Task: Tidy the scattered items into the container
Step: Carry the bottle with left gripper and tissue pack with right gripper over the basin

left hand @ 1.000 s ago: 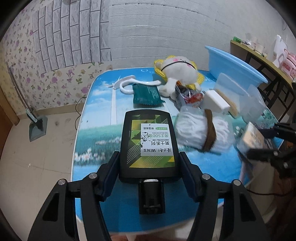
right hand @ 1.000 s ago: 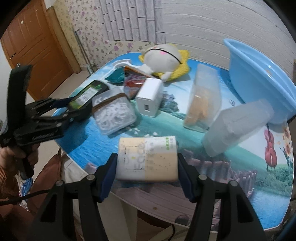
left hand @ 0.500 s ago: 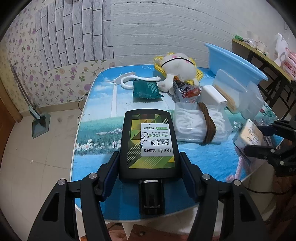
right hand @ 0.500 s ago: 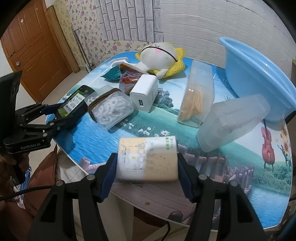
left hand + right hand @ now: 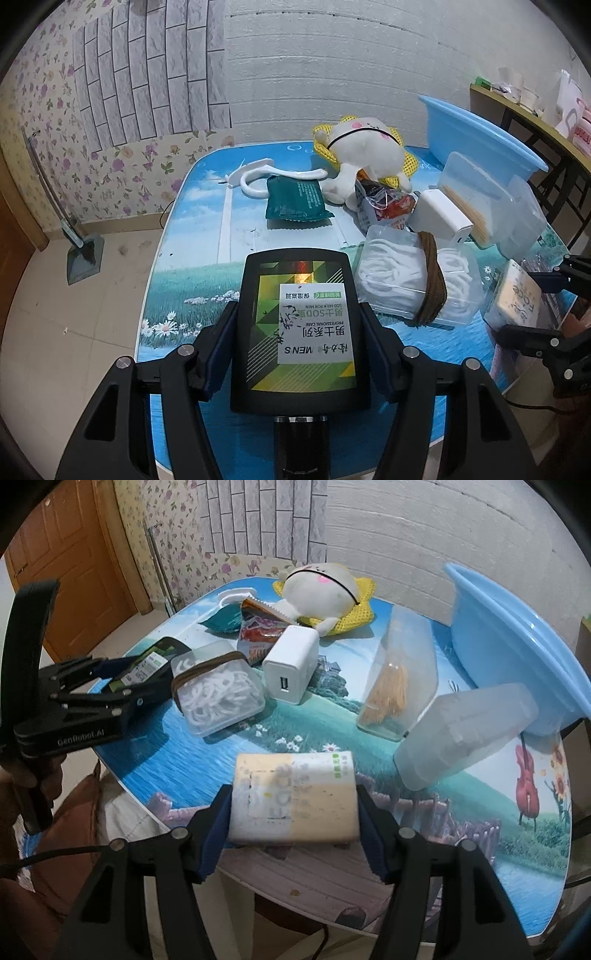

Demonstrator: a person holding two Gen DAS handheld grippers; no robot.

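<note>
1. The left gripper is clamped on a black tube, cap toward the camera, above the table's near edge.
2. The right gripper grasps a cream pack by its two ends.
3. In the right view the blue basin sits at 2 o'clock on the table's far side.
4. A plush toy lies at 12 o'clock, and a white charger just beside a clear box of white loops at 11 o'clock.

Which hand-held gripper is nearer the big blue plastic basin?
Right. The right hand-held gripper is nearer the blue plastic basin; the left hand-held gripper is across the clutter.
</note>
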